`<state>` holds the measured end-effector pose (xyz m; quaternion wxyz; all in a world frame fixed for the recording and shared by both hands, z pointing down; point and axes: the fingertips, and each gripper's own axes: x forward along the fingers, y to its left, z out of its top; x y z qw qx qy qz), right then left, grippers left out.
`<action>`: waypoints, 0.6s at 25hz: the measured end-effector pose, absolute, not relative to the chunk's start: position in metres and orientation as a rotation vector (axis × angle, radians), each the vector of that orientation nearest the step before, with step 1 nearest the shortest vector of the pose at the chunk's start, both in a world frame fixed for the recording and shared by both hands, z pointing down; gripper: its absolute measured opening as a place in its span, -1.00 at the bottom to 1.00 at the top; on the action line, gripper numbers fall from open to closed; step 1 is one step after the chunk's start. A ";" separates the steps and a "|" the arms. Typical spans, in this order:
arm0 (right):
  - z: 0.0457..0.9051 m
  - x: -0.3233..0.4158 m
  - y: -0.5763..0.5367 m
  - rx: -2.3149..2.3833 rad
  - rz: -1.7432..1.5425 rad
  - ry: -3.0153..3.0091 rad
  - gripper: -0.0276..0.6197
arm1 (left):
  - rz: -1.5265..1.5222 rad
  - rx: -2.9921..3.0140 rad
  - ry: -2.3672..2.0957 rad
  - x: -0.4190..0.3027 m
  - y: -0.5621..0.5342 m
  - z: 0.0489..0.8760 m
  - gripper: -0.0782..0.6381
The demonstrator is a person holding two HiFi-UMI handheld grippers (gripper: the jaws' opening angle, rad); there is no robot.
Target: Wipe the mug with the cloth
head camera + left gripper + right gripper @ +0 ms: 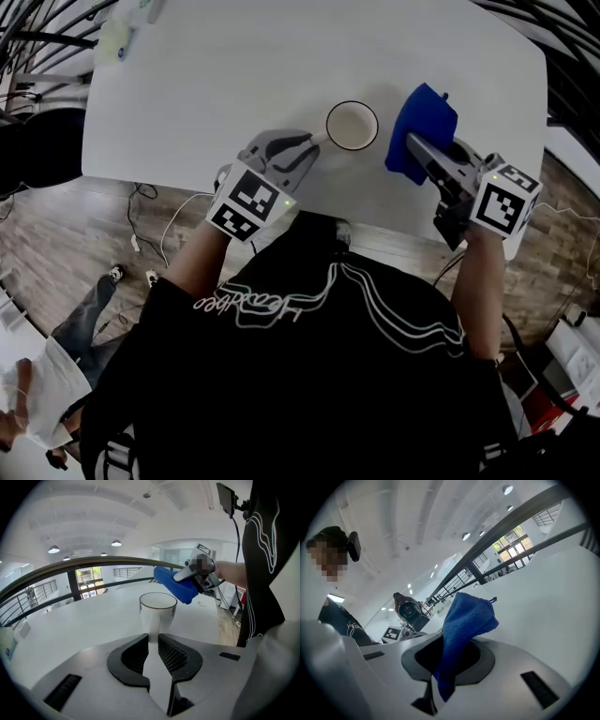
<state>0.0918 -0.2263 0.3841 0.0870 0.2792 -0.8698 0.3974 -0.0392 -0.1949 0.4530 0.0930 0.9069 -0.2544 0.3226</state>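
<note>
- The left gripper has its jaws closed on the handle of the mug. The white handle fills the narrow gap between the two black pads.
- The right gripper is pinched tight on the blue cloth. A short end pokes out below the pads, and the rest rises in a loose fold with a small loop at its top corner.
- The mug stands upright on the white table, near the edge closest to the person. Its mouth is open to the ceiling, pale inside with a dark rim.
- The cloth is held up off the tabletop, just to the right of the mug. It appears to hang clear of the rim, though the gap is slim and the head view is too small to be sure.
- The two grippers face each other across the mug, the left low at the handle and the right raised with the cloth.
- The left marker cube and the right marker cube sit behind the jaws, above the person's bare forearms.
- The person's black top carries a pale line print and fills the lower part of the head view.
- Beyond the table lies a wood-pattern floor with loose cables. A small pale-green object rests at the table's far left corner.
</note>
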 end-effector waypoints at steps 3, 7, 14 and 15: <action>0.383 0.085 -0.233 0.815 1.177 -2.603 -0.76 | 0.953 2.678 -0.780 -0.045 -0.204 0.454 -0.59; 0.388 0.078 -0.237 0.798 1.225 -2.609 -0.76 | 0.939 2.659 -0.811 -0.050 -0.214 0.455 -0.59; 0.407 0.067 -0.243 0.786 1.328 -2.582 -0.76 | 0.925 2.646 -0.828 -0.054 -0.227 0.455 -0.59; 0.409 0.064 -0.245 0.779 1.333 -2.577 -0.76 | 0.926 2.646 -0.826 -0.055 -0.229 0.455 -0.59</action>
